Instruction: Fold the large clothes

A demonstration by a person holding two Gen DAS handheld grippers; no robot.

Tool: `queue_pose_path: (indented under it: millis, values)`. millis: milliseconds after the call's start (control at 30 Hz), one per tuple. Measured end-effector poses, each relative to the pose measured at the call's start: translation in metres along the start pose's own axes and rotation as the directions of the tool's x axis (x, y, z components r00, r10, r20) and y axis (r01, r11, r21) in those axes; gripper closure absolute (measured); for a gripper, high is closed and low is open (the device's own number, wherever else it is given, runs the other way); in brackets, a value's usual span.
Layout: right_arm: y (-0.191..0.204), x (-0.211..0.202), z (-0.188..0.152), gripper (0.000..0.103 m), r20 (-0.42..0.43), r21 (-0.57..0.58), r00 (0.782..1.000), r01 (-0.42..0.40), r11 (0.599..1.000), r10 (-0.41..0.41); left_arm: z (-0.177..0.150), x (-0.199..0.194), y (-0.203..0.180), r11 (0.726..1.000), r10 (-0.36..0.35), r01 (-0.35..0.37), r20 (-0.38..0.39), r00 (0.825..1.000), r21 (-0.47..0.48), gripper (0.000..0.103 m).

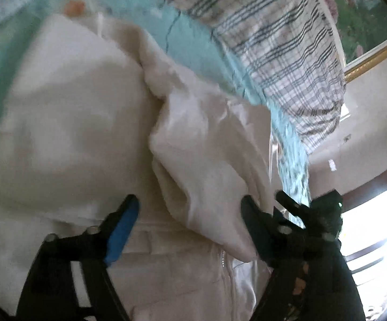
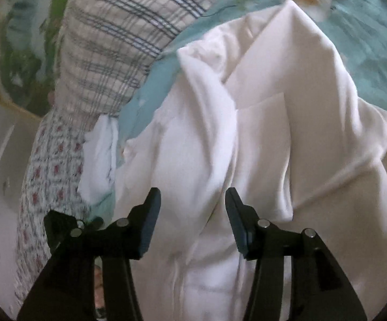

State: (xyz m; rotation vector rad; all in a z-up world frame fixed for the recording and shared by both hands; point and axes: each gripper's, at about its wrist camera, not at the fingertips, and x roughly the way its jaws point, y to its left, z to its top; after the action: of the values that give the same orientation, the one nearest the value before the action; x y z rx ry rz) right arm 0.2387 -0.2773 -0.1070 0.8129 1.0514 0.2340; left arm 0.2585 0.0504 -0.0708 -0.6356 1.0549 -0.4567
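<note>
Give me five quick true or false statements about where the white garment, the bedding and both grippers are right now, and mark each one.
1. Both grippers stand open, with nothing pinched. True: the left gripper and the right gripper each show a clear gap over the cloth.
2. The white garment lies on a turquoise sheet. True.
3. The checked blanket is solid red. False: it is pale with dark stripes.
4. The garment lies flat and smooth. False: it is bunched in thick folds.
5. A gold-framed picture shows in the left wrist view. True.
</note>
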Motion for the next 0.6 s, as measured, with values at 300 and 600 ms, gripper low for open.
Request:
queue_pose_path:
  millis: [300,600]
  values:
    - [0.019,-0.026,0.017,0.101,0.095,-0.103,0.995,0.049,0.993,-0.039,-0.018,0.006,-0.002,0.995,0.085,-0.087,0.049,0.995,0.04,0.101]
    - [0.008,-0.029,0.008,0.097,0.048,-0.09,0.977,0.213,0.973,-0.209,-0.032,-0.025,-0.008,0.987,0.132,-0.138,0.065,0.989,0.086,0.073]
